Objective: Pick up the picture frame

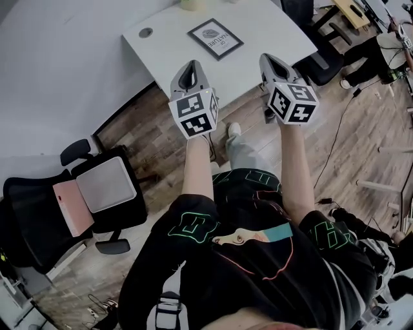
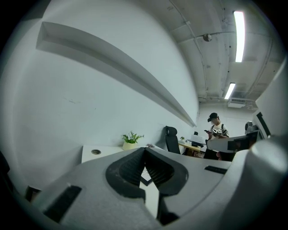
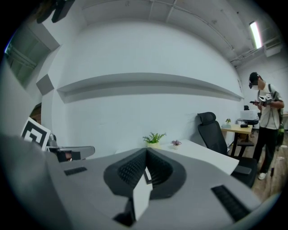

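Note:
A black-framed picture (image 1: pixel 215 38) lies flat on the white table (image 1: pixel 277 29), near its far side. My left gripper (image 1: pixel 191 64) hovers over the table's near edge, just short of the frame, with its jaws shut and nothing in them. My right gripper (image 1: pixel 266 58) hangs level with it to the right, also shut and empty. In the left gripper view (image 2: pixel 145 149) a corner of the frame (image 2: pixel 145 176) shows through the gap behind the closed tips. The right gripper view (image 3: pixel 146 150) shows the same corner of the frame (image 3: pixel 147 174).
A small potted plant (image 1: pixel 192 4) stands at the table's far edge. A black office chair (image 1: pixel 77 206) holding a grey pad and a pink item sits at the left on the wooden floor. A person (image 3: pixel 265 117) stands by another chair (image 3: pixel 211 134) to the right.

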Tool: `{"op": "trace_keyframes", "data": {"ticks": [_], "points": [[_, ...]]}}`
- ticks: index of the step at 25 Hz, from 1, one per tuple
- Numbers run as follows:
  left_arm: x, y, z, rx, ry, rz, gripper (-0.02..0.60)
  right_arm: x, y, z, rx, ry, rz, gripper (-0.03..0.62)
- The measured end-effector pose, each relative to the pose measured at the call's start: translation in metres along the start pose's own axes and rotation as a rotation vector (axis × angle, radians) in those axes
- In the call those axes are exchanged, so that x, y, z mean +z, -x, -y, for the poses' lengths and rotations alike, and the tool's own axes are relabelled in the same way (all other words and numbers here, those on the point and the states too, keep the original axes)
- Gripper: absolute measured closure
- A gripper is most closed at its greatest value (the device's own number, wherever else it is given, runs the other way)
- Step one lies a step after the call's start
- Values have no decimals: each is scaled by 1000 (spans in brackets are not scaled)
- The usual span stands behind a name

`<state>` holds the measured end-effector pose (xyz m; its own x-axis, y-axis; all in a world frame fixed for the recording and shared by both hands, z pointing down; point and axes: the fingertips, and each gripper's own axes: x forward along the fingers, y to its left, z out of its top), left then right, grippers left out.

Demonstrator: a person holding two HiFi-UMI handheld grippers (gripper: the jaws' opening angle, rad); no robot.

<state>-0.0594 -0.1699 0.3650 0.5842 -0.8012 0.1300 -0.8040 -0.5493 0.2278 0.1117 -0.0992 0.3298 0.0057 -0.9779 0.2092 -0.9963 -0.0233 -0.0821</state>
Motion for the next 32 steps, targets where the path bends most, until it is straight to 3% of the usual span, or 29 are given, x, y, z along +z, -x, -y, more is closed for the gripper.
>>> {"op": "trace_keyframes", "data": {"ticks": [17,26,29,32], "points": [[-47,-87,18,24,-22,-140,577,-36,-72,71,19,-95,-99,589],[-72,-126,12,103,-26,-207,577,-57,-116,98,54,-138,-165,589],[-76,-143,13,117,-53,-227,577,-62,-135,109,70,-165,-177,589],[-73,-157,17,130,-127,-228,577,-66,-150,118,91,-175,-193,589]]}}
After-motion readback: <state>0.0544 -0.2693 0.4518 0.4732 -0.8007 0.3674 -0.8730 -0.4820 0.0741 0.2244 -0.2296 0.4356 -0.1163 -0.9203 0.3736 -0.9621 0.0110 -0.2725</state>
